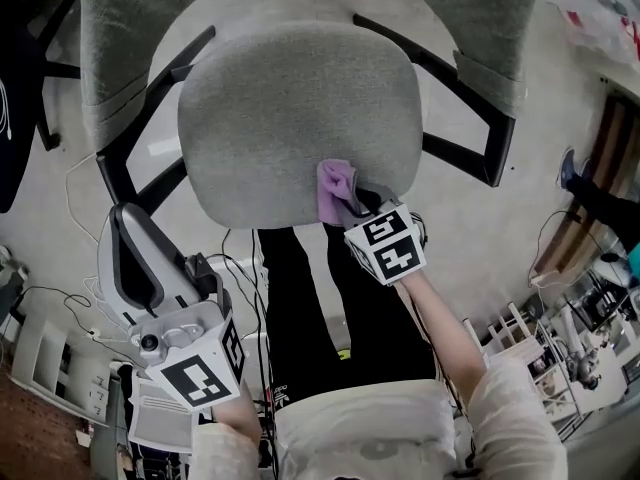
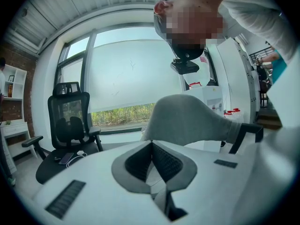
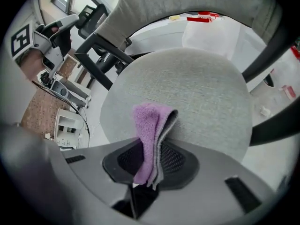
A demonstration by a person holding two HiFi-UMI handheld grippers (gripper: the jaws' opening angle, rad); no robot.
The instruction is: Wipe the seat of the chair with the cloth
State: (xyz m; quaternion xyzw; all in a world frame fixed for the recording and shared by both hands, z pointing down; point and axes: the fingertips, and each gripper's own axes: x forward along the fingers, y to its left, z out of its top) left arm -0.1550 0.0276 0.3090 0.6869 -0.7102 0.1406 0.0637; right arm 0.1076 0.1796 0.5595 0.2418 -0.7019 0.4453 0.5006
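Cloth (image 3: 149, 134): purple, fluffy pile, with a thin grey layer along one side, folded into a narrow strip. It lay against the front edge of the seat (image 1: 290, 118), near the middle of that edge, its upper end on the grey fabric.

Seat: light grey woven fabric, rounded outline, black armrests at either side.

Right gripper (image 1: 356, 206) was at the seat's front edge. Its jaws were closed on the cloth's lower part. The strip ran up between the dark ribbed pads (image 3: 176, 159) and stood out past their tips onto the seat.

Left gripper (image 1: 137, 253) was off the seat's front left corner, clear of it. Its jaws were closed together with nothing between them.

Only the right gripper view showed the cloth's fold and the grip. The head view showed the cloth just as a small purple patch. The left gripper view showed no cloth. It showed the grey backrest (image 2: 187, 118), a black office chair (image 2: 68, 121) and a large window (image 2: 131, 74).
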